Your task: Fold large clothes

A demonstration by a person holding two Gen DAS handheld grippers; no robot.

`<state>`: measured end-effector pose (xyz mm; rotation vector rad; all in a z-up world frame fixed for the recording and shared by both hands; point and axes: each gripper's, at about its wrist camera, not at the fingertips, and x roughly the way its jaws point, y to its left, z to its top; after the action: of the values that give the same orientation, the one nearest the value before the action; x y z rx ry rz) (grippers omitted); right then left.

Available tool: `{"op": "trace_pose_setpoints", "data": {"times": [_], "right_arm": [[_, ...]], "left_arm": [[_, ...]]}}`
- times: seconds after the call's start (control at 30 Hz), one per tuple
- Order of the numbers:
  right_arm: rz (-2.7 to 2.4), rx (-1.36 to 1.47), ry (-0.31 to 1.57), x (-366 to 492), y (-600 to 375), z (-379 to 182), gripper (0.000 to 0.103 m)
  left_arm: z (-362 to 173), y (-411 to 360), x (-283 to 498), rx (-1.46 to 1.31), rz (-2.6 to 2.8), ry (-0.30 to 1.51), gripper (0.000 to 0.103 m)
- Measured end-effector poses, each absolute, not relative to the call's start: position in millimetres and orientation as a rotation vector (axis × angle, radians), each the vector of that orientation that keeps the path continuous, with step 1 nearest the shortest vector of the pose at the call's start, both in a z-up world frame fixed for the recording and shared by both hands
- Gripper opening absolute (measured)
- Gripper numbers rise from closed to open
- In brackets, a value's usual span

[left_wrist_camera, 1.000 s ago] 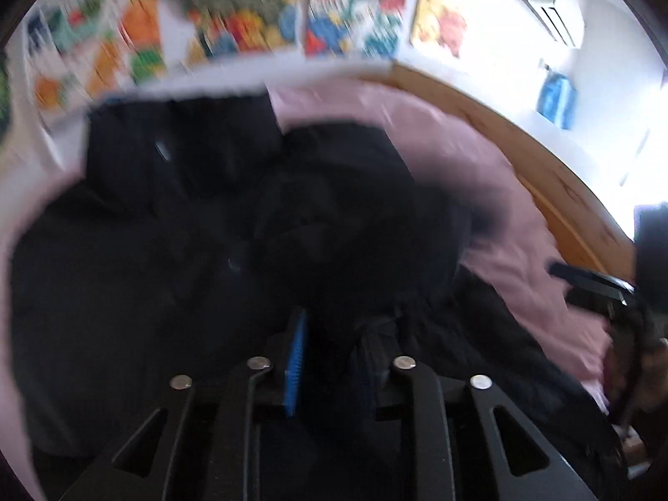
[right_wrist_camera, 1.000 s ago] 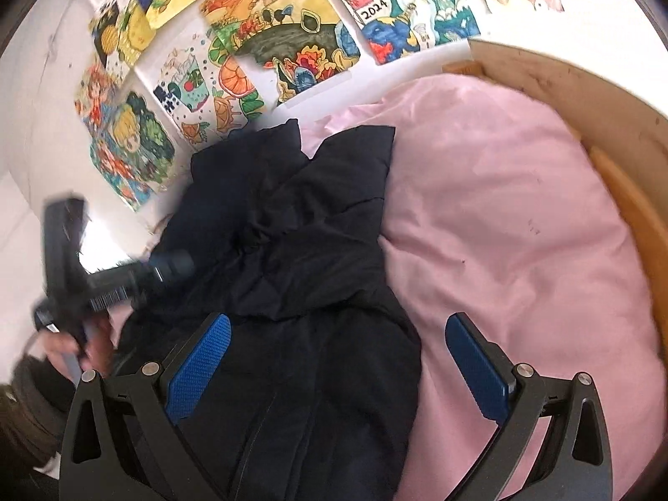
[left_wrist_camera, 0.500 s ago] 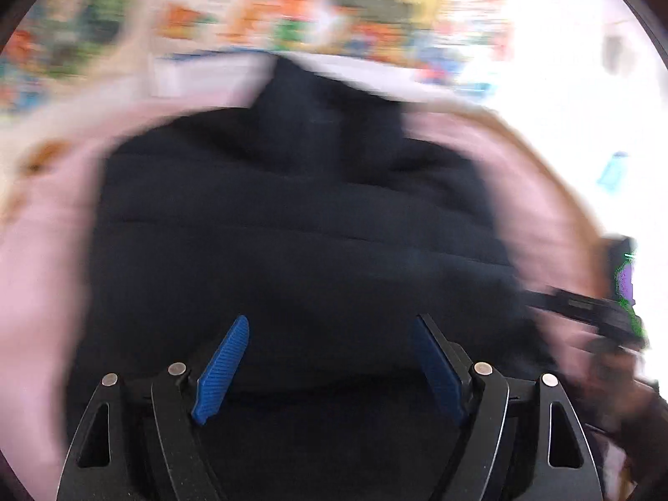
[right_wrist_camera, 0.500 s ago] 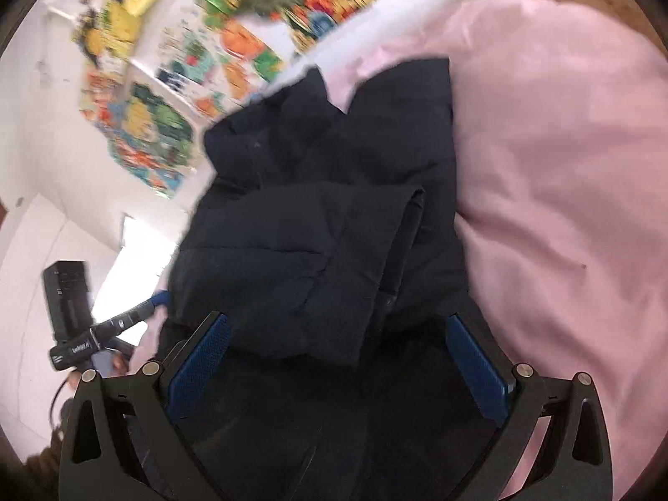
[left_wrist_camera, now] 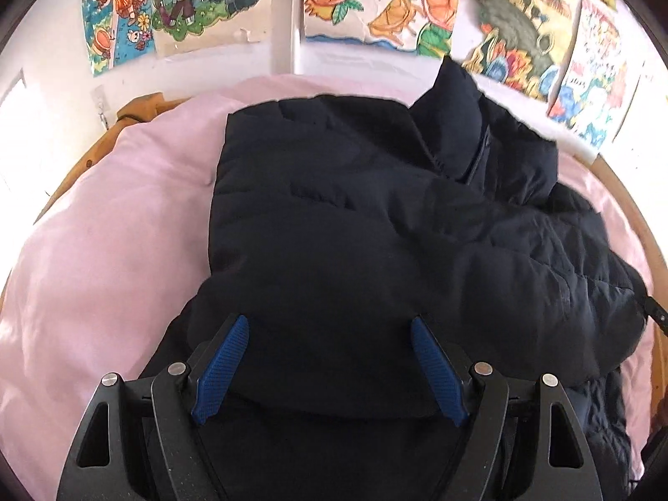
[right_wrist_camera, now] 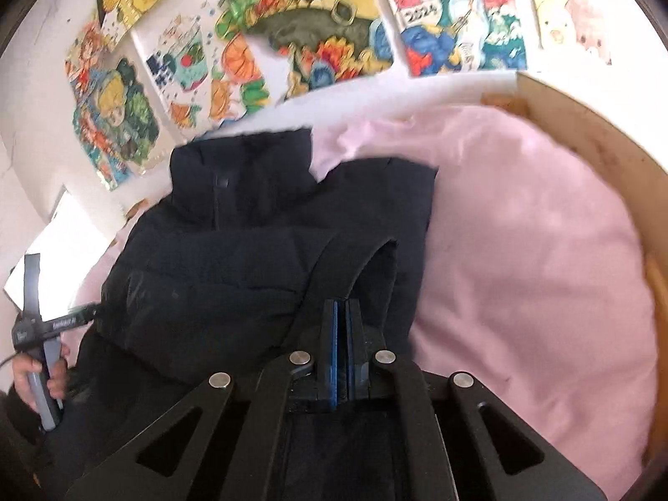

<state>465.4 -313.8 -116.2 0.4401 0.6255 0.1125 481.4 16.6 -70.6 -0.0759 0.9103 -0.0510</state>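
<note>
A large black puffer jacket (left_wrist_camera: pixel 375 229) lies on a pink duvet (left_wrist_camera: pixel 104 250), collar toward the wall, with a sleeve folded across its body. My left gripper (left_wrist_camera: pixel 330 334) is open, its blue pads (left_wrist_camera: pixel 221 367) apart over the jacket's lower part, holding nothing. In the right wrist view the jacket (right_wrist_camera: pixel 234 259) fills the left half. My right gripper (right_wrist_camera: pixel 342 313) is shut with its pads pressed together at the jacket's right side by the sleeve cuff; whether cloth is pinched between them does not show. The left gripper's handle (right_wrist_camera: pixel 37 334), in a hand, shows at the far left.
The pink duvet (right_wrist_camera: pixel 522 250) extends to the right of the jacket. A wooden bed frame (right_wrist_camera: pixel 584 133) rims it on the right and also shows in the left wrist view (left_wrist_camera: pixel 83 158). Colourful posters (left_wrist_camera: pixel 375 8) cover the white wall behind.
My left gripper let go of the jacket, opened and swung left. My right gripper moved in over the jacket's right side and went from open to shut. A sleeve now lies folded across the body.
</note>
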Motion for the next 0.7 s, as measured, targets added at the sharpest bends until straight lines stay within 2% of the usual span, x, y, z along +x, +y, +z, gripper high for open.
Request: {"op": "trace_pose_setpoints", "data": {"times": [0.1, 0.2, 0.27, 0.33, 0.4, 0.5, 0.57, 0.7], "right_arm": [[0.065, 0.409, 0.674, 477, -317, -121, 0.003], [0.043, 0.391, 0.775, 486, -316, -157, 0.005], [0.038, 0.454, 0.796, 487, -323, -167, 0.013], [-0.009, 0.494, 0.762, 479, -334, -159, 0.036], [-0.037, 0.461, 0.692, 472, -333, -141, 0.045], [0.002, 0.331, 0.595, 466, -312, -113, 0.048], [0.1, 0.239, 0.595, 472, -286, -101, 0.05], [0.254, 0.082, 0.737, 502, -242, -99, 0.05]], "left_arm": [[-80, 25, 491, -0.07, -0.024, 0.924, 0.079], [-98, 31, 504, -0.1, -0.021, 0.995, 0.081], [-103, 32, 507, -0.096, -0.021, 1.001, 0.085], [-107, 30, 509, -0.08, -0.026, 1.008, 0.09], [-110, 28, 511, -0.07, -0.034, 1.017, 0.093], [-105, 29, 508, -0.07, -0.037, 0.993, 0.093], [-93, 30, 500, -0.104, -0.073, 0.927, 0.093], [-64, 27, 493, -0.19, -0.291, 0.76, 0.093]]}}
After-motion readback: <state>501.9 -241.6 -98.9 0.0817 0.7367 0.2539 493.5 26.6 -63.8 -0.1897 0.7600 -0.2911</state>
